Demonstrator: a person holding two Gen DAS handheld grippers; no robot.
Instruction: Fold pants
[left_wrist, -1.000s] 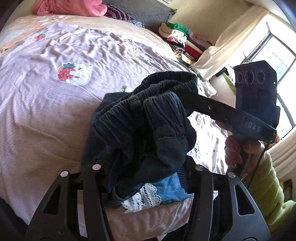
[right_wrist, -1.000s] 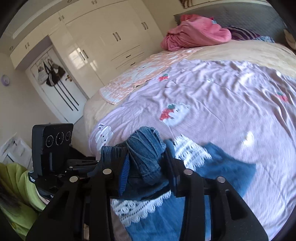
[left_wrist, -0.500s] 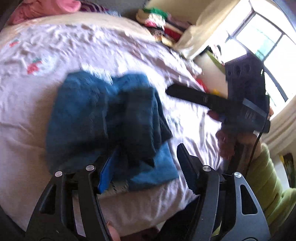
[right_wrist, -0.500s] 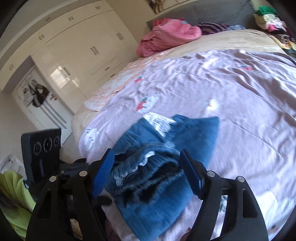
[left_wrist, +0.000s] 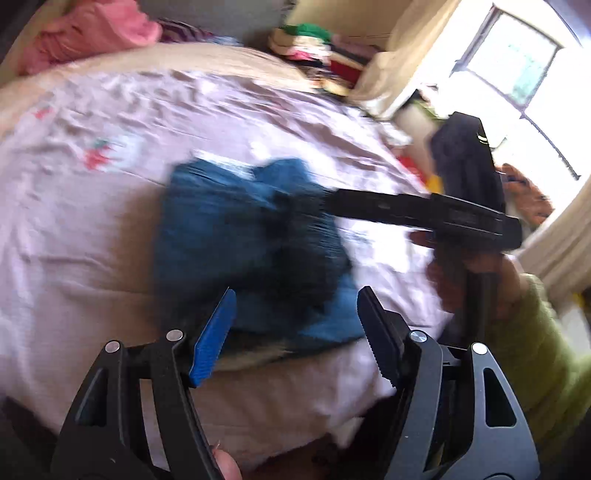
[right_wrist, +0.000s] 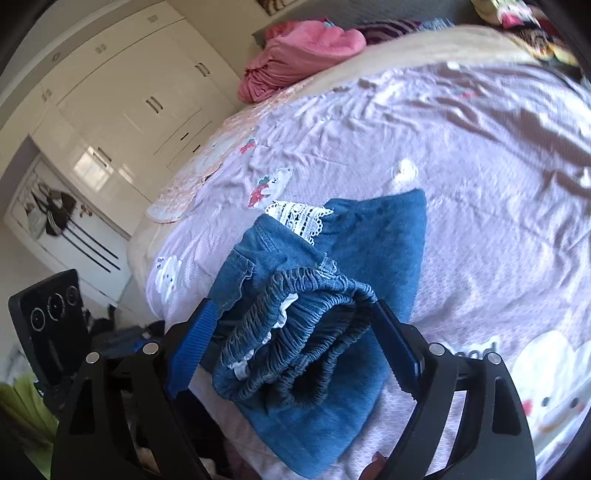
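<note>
Both claws now gape wide, having dropped the denim pants (right_wrist: 325, 295) onto the bed (right_wrist: 498, 192). Left claw (left_wrist: 295, 332) sits at 6 o'clock of the bundle; right claw (right_wrist: 291, 354) straddles the waistband (right_wrist: 295, 332) loosely. Folding looks nearly done, only tidying left.

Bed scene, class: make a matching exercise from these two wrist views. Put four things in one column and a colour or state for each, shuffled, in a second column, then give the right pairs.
Things:
1. pants
2. left tool
3. bundle by the headboard
4. bedsheet

Colour or state:
A. pale lilac, with cartoon prints
B. open, nothing between its fingers
C. pink, crumpled
D. blue denim, lace trim, gathered waistband between the open fingers of the right tool

Pairs: 1-D, 2-B, 3-C, 4-A
</note>
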